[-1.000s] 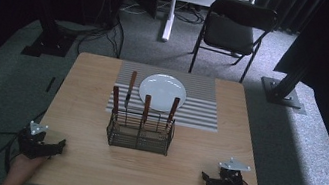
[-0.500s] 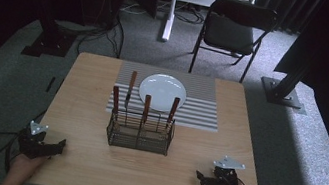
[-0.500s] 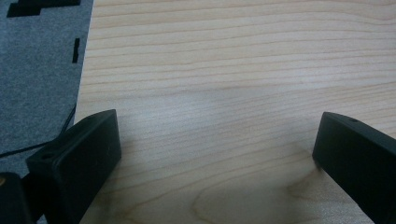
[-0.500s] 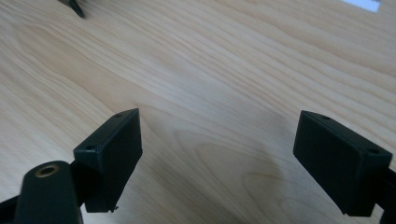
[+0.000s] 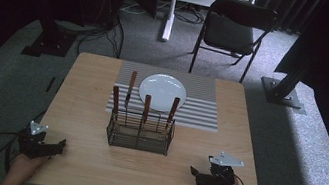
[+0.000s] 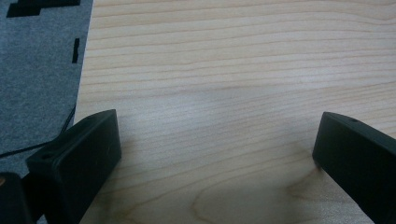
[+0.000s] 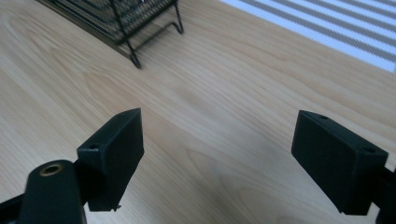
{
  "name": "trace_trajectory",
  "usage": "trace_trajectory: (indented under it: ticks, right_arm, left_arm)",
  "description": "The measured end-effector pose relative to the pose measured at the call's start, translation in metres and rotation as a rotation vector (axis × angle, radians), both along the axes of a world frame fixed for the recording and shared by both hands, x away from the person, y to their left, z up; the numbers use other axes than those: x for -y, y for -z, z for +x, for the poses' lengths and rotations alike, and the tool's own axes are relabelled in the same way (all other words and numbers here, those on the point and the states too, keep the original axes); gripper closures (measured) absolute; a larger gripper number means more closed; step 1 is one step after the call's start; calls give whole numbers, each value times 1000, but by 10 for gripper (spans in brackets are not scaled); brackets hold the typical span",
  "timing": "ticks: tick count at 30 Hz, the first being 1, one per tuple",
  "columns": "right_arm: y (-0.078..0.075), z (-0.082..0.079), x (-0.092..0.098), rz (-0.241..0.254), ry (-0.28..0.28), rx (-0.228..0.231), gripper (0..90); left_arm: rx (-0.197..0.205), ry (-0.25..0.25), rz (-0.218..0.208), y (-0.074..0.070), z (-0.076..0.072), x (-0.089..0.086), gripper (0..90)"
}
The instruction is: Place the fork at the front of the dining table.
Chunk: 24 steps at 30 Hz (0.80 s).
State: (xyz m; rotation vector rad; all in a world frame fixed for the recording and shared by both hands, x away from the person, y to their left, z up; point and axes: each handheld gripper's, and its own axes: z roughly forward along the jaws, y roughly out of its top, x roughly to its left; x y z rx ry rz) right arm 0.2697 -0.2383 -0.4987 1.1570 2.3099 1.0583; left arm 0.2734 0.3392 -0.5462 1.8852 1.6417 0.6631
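Two grippers rest low over the wooden surface [image 5: 89, 105], both with jaws wide apart and nothing between them. Ahead of the right gripper [image 5: 195, 174], to its left, stands the wire rack [image 5: 139, 136] holding four brown-handled utensils [image 5: 146, 107]; the left gripper [image 5: 59, 146] sits well apart from it

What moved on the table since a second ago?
The right gripper crept a little toward the wire basket, its fingers easing slightly inward yet open, nothing between them. The left gripper, basket, four wooden-handled utensils and white plate stayed put.
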Motion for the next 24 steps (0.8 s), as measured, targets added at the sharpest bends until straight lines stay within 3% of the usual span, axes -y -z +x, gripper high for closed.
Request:
trace_trajectory:
  ticks: [24]
  right_arm:
    - [-61, 11, -77, 74, -182, 96, 163]
  left_arm:
    - [2, 1, 0, 0, 0, 0, 8]
